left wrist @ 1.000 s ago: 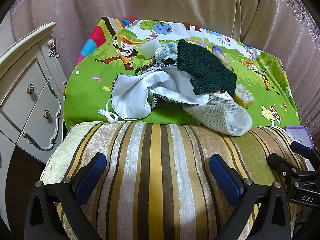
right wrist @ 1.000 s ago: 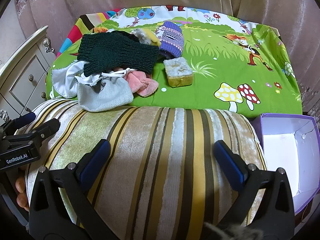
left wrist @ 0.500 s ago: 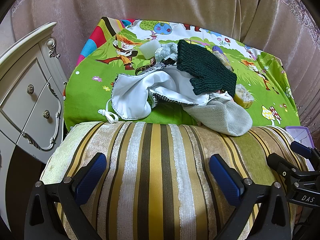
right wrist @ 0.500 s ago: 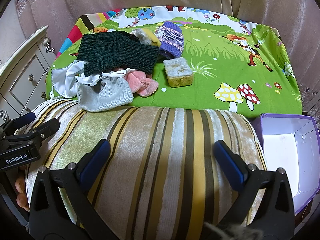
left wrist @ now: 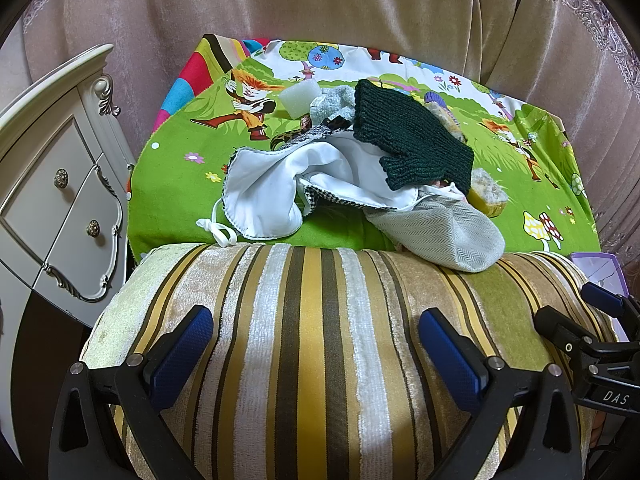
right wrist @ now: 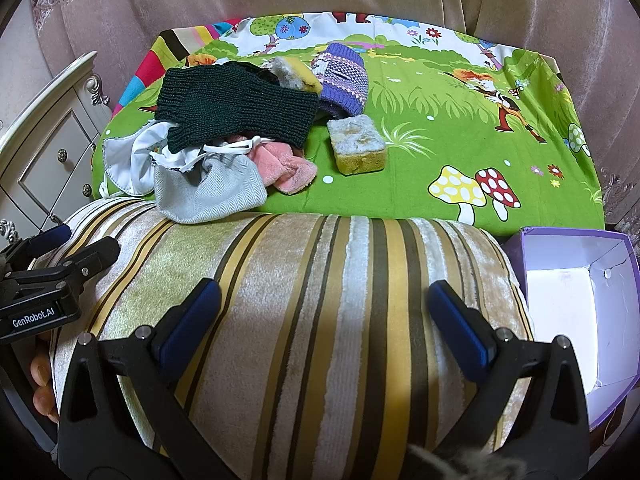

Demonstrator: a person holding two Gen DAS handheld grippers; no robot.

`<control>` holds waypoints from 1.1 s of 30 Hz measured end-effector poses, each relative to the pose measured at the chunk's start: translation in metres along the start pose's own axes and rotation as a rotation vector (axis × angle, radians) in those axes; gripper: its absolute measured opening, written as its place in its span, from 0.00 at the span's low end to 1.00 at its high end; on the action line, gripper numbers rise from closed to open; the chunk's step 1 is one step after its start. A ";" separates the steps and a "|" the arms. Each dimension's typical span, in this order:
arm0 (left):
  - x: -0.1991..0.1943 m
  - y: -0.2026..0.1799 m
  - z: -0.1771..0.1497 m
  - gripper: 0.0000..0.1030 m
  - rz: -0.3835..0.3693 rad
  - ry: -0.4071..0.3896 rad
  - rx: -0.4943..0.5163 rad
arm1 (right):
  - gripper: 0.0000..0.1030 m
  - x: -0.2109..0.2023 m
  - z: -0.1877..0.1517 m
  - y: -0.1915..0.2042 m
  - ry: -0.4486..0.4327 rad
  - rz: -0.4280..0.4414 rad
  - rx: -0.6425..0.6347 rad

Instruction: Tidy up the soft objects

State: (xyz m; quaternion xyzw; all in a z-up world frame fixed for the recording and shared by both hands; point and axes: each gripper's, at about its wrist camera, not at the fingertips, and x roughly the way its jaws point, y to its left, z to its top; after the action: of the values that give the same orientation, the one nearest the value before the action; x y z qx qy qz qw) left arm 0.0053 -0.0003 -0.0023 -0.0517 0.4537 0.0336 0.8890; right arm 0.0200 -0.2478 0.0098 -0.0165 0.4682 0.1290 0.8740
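Striped velvet cushion [left wrist: 320,344] fills the foreground under both of my tools, its gold, brown and cream bands running away from me. My left gripper [left wrist: 316,344] hovers over it with its blue-padded fingers [left wrist: 182,356] spread wide apart and nothing between them; my right gripper [right wrist: 324,320] does the same, fingers [right wrist: 460,328] wide apart and empty, over the cushion's right half. Beyond the cushion lies a bright green cartoon cloth [right wrist: 460,132] printed with mushrooms and figures, and the soft things sit heaped on its left part. A dark green knitted piece [right wrist: 236,108] lies on top of the heap. Under it a white cloth with drawstrings [left wrist: 272,184] spills toward the left, and a grey herringbone pouch [right wrist: 208,192] hangs over the near edge, touching the cushion. A pink fuzzy item [right wrist: 284,168] pokes out just beside the pouch, partly under the knit. Behind the knit, a purple patterned knit hat [right wrist: 344,80] rests against a yellow-and-grey fuzzy thing [right wrist: 296,74]. A yellow sponge [right wrist: 358,144] sits alone on the cloth, near the hat. In the left view a white foam block [left wrist: 300,98] stands at the far side of the heap. A purple box [right wrist: 568,312] with a white inside stands open at the cushion's right end. A cream dresser [left wrist: 52,184] stands on the left, and pinkish curtains [left wrist: 320,12] hang behind.
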 end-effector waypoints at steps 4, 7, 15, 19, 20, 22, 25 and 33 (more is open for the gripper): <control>0.000 0.000 0.000 1.00 0.000 0.000 0.000 | 1.00 0.000 0.000 0.000 0.000 -0.001 -0.001; 0.000 0.000 0.001 1.00 0.001 0.007 -0.003 | 1.00 0.001 0.001 0.002 0.005 -0.009 -0.008; -0.001 0.004 0.006 1.00 -0.016 0.022 -0.031 | 1.00 0.005 0.006 -0.004 0.038 0.034 -0.015; -0.005 0.001 0.006 1.00 0.001 0.007 -0.028 | 1.00 0.007 0.009 -0.008 0.050 0.064 -0.001; -0.006 0.000 0.007 1.00 0.006 0.004 -0.024 | 1.00 0.007 0.010 -0.009 0.051 0.069 -0.001; -0.008 -0.002 0.011 1.00 -0.011 -0.007 -0.008 | 1.00 0.008 0.011 -0.009 0.057 0.074 -0.003; -0.014 -0.011 0.025 1.00 -0.024 -0.051 0.043 | 1.00 0.010 0.017 -0.008 0.066 0.086 -0.021; -0.009 -0.042 0.070 0.99 -0.095 -0.106 0.125 | 1.00 0.017 0.038 -0.022 0.055 0.188 0.042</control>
State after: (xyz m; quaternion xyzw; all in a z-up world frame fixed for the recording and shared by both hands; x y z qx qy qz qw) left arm 0.0609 -0.0333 0.0482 -0.0155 0.4041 -0.0342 0.9139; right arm 0.0657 -0.2602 0.0151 0.0424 0.4941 0.2002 0.8449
